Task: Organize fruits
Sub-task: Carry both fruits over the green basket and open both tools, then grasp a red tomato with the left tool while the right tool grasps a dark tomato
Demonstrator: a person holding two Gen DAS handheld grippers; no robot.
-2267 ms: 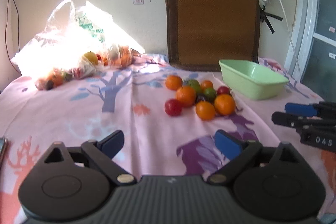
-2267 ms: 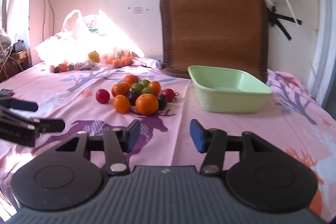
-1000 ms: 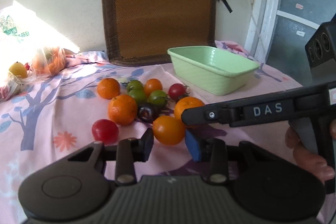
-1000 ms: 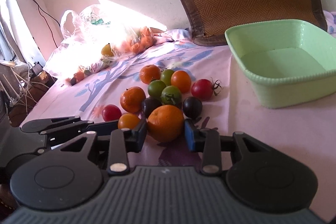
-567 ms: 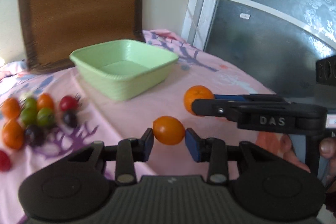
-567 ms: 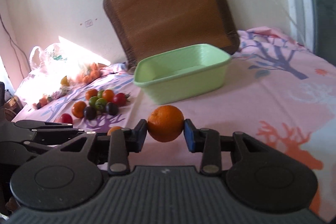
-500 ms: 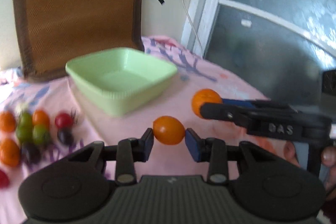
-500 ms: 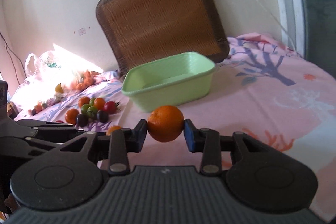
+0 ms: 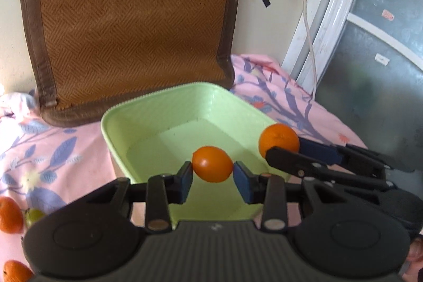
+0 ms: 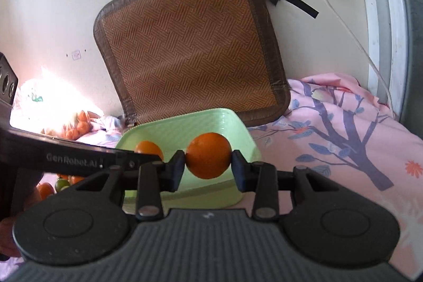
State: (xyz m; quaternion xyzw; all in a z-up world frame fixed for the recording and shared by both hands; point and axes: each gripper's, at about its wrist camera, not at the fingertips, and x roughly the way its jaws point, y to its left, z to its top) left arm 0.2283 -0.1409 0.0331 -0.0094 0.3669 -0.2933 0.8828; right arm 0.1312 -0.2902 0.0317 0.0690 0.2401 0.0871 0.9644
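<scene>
We are holding both fruits over the green basin (image 9: 120, 123), and the coming drop is turning on that one relation: each fruit is hanging above the basin's open floor, so the way to go is straight down. The left gripper (image 9: 212, 177) is pinching a small smooth orange fruit (image 9: 212, 163) between its blue pads, and this fruit is sitting over the near half of the basin. The right gripper (image 10: 208, 171) is clamping a larger, rougher orange (image 10: 208, 155) by its sides; in the left wrist view it is hanging over the basin's right-hand wall, nearer the rim than the middle, so we judge it needs a little more travel inward before release. Its jaws have just been easing apart slightly, yet the pads are still pressing the orange.

The two grippers are lying close beside each other, the right one crossing just past the left one's tip, so we are judging a bump between them the main risk.

The basin's near wall is being hidden behind both gripper bodies. The remaining fruits (image 9: 10, 214) are cut off at the lower left edge, and the plastic bag (image 10: 34, 102) is washed out by sunlight. The cloth-covered surface looks more like a bed than a desk, though we cannot tell which.
</scene>
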